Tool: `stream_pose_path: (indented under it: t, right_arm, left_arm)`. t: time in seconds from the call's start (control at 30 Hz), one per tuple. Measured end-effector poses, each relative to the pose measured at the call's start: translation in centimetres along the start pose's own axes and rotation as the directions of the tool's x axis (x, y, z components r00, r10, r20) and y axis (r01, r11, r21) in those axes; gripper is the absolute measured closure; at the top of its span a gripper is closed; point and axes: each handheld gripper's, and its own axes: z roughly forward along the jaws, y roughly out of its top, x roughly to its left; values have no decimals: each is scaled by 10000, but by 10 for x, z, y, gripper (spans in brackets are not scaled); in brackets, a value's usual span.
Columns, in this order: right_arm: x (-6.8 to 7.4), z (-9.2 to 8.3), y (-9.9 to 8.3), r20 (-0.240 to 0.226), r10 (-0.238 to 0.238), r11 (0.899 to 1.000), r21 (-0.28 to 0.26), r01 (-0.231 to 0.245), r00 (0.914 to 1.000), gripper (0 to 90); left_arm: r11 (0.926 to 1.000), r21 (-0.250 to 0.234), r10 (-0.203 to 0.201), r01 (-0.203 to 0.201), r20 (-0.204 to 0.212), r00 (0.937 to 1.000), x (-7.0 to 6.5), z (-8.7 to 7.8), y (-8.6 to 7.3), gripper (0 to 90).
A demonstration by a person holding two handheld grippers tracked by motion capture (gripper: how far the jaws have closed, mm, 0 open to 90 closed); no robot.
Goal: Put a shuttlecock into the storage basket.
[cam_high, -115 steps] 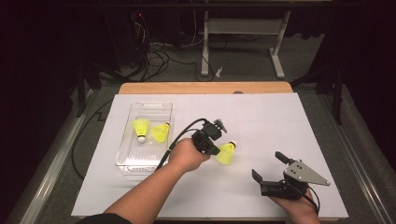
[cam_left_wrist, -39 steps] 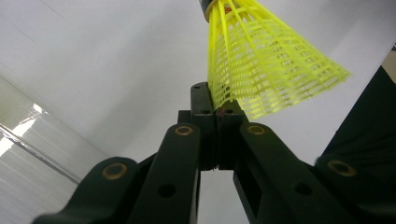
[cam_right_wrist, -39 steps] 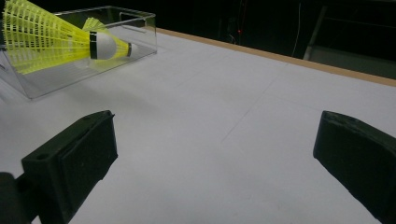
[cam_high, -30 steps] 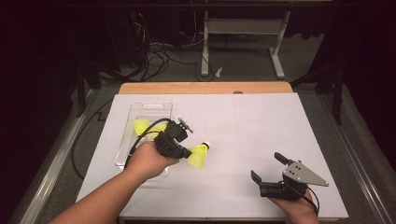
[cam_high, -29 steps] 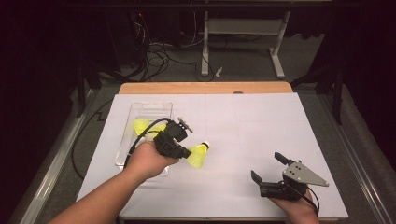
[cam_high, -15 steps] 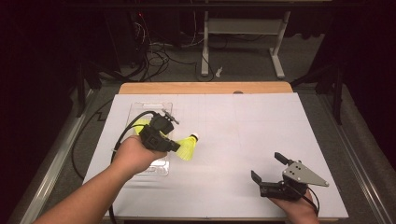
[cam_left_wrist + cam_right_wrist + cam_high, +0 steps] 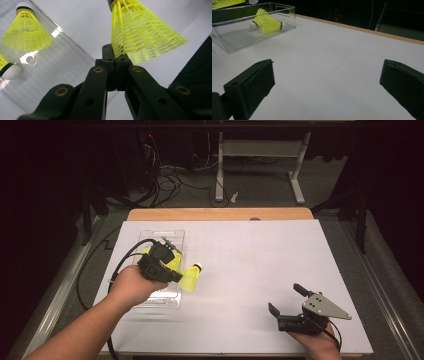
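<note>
While the left gripper pinches its skirt, the shuttlecock lies level, cork rightward.

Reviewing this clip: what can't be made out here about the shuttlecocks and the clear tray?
- High view: the left gripper and hand cover most of the clear tray; the count inside is hidden.
- Left gripper view: the held shuttlecock has its cork cut off by the top edge.
- Right gripper view: the tray's left end is cut off by the frame.

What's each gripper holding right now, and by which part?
Left gripper pinches a shuttlecock by its skirt's rim. Right gripper is open, holding nothing.
</note>
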Motion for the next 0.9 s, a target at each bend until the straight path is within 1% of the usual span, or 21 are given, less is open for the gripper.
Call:
stream_pose_path:
  t: [0.17, 0.47, 0.57, 0.7, 0.83, 0.9]
  right_arm:
    - [0, 0, 0, -5, -1, 10000, -14, 1, 10000, 1]
    - [0, -1, 0, 2, 3, 10000, -8, -3, 10000, 1]
    - [0, 0, 0, 8, 0, 10000, 2, 0, 10000, 1]
    - [0, 0, 0, 0, -34, 10000, 29, 34, 10000, 1]
    - [0, 1, 0, -14, -30, 10000, 45, 30, 10000, 1]
    - [0, 1, 0, 2, -34, 10000, 52, 34, 10000, 1]
  left_arm:
    - [9997, -37, -252, 251, -185, 9995, 9, -4, -6, 894]
    - [9974, -75, -712, 710, -330, 9969, 27, -7, -21, 894]
    - [9963, -86, -853, 850, -355, 9957, 31, -9, -27, 894]
    - [9951, -96, -992, 989, -510, 9938, 36, -11, -34, 894]
    - [9932, -43, -1163, 1162, -557, 9917, 42, -13, -41, 894]
    - [9927, 9, -1200, 1203, -654, 9906, 44, -14, -44, 894]
